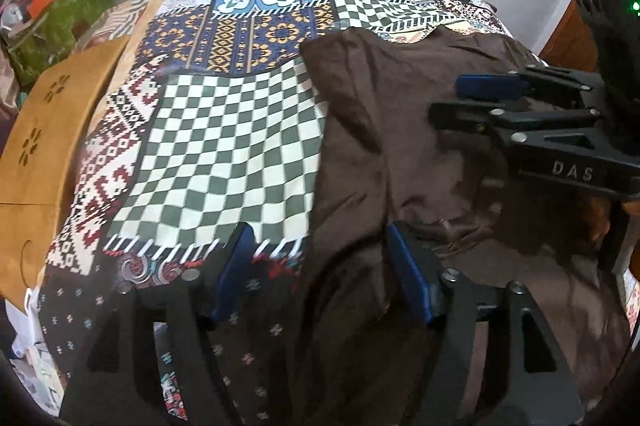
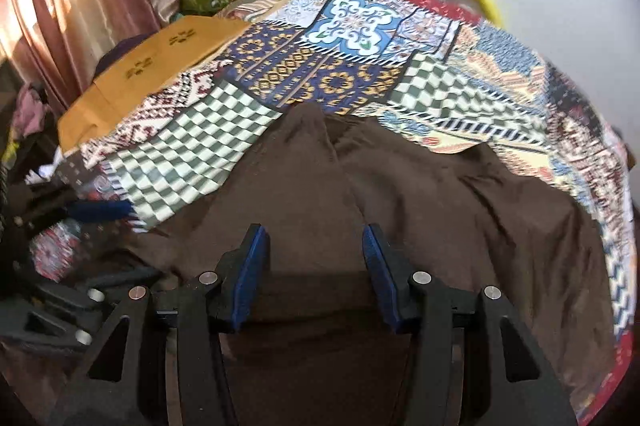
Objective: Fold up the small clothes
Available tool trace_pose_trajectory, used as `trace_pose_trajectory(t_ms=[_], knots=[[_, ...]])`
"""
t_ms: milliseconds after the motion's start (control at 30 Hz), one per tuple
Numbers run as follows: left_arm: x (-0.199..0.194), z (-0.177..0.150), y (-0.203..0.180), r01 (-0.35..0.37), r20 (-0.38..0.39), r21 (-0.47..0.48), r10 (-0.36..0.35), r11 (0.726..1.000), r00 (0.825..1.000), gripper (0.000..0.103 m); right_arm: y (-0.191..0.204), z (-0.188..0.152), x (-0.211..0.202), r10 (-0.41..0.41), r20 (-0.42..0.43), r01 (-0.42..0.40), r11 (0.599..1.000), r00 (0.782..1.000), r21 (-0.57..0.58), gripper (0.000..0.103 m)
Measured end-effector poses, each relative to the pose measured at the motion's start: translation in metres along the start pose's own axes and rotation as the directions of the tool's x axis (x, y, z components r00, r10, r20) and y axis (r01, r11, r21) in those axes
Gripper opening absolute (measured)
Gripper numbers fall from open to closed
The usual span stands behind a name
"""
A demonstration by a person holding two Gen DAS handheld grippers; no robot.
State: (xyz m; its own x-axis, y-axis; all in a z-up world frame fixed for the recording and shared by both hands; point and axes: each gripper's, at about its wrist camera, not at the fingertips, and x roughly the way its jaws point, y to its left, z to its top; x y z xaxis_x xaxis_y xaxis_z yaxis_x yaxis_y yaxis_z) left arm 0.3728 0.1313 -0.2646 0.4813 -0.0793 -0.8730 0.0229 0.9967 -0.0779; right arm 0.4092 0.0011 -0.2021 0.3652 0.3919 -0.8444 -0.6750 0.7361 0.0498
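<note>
While both claws, left (image 1: 320, 266) and right (image 2: 316, 258), hung released over the brown garment (image 2: 400, 194) at lower frame, a fold seemingly lay finished; next, regrasp an edge.

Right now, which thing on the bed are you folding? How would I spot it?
Find the patchwork bedspread with its checks and tiles. On its near side lies the brown garment, under both open grippers. It is the only plain, dark, wrinkled cloth there; everything around it is brightly patterned.

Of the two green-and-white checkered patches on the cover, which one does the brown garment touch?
The larger checkered patch, nearer the grippers: the brown garment overlaps its edge. The smaller patch lies farther back, apart.
</note>
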Motion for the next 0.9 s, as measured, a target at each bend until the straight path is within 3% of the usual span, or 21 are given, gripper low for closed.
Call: trace_pose_trajectory(t_ms=[233,400,700,900], knots=[[-0.021,-0.015,0.01,-0.057,-0.015,-0.014,0.057,0.998,0.998,0.069,-0.015,-0.01,-0.021,-0.029,-0.013,0.03,0.998,0.999,0.048,0.047],[-0.055,-0.01,0.007,-0.089,0.034,-0.028,0.09,0.996,0.995,0.069,-0.026,-0.014,-0.065,-0.02,0.053,0.015,0.996,0.998,0.091,0.047],[-0.11,0.028,-0.025,-0.103,0.185,-0.032,0.107,0.994,0.977,0.071,-0.073,-0.038,-0.15,-0.084,0.175,0.049,0.98,0.981,0.193,0.047],[-0.112,0.057,-0.057,-0.084,0.232,-0.028,0.088,0.996,0.969,0.084,-0.12,-0.066,-0.173,-0.156,0.17,0.106,0.957,0.973,0.269,0.047]])
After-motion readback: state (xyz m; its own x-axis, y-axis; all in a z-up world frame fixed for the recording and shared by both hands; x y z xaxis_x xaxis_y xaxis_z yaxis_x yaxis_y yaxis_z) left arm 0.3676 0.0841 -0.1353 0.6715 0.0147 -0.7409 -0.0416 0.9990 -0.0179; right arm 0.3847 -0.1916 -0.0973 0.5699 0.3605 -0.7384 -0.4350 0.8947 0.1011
